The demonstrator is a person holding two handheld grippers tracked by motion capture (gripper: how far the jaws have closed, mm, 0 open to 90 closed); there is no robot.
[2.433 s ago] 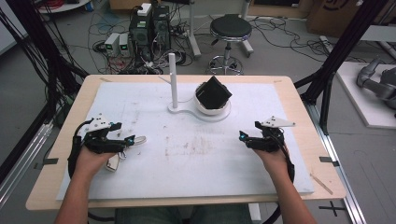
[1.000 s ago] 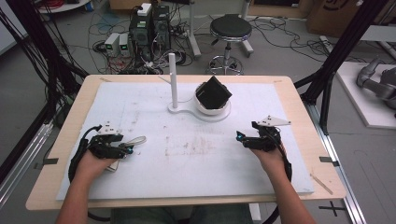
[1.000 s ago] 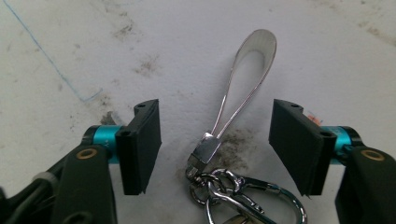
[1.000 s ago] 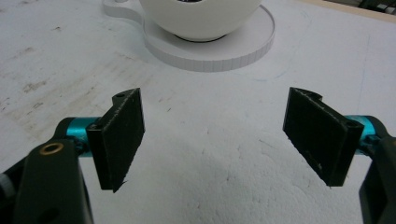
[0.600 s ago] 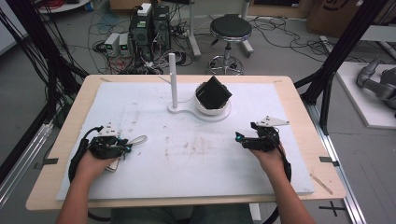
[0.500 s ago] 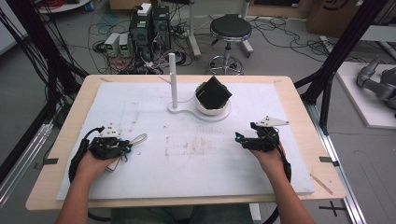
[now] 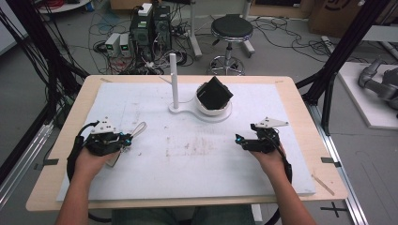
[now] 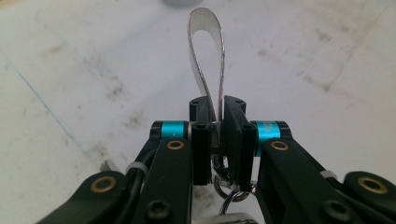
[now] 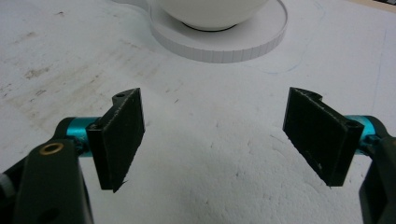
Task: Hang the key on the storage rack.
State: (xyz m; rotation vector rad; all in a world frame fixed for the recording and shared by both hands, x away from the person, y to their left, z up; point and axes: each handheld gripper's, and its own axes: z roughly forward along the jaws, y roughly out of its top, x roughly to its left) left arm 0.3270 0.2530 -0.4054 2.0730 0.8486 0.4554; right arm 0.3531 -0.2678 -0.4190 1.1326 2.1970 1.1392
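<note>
High view: the left tool (image 7: 126,139) sits well to the near left of the white stand (image 7: 199,110), its jaws having just been closing and now pinched tight on a loop of pale strap (image 8: 207,60) with a metal ring (image 8: 227,190) under the pads. The grasp looks done; judging by the upright post (image 7: 173,79) on the stand, carrying the strap there and hanging it is likely what remains. The right tool (image 9: 215,135) stands wide apart, holding nothing, to the stand's near right. A black cube (image 7: 214,93) rests in the stand's bowl beside the post; the white desk mat (image 7: 187,159) between strap and stand lies unobstructed.
</note>
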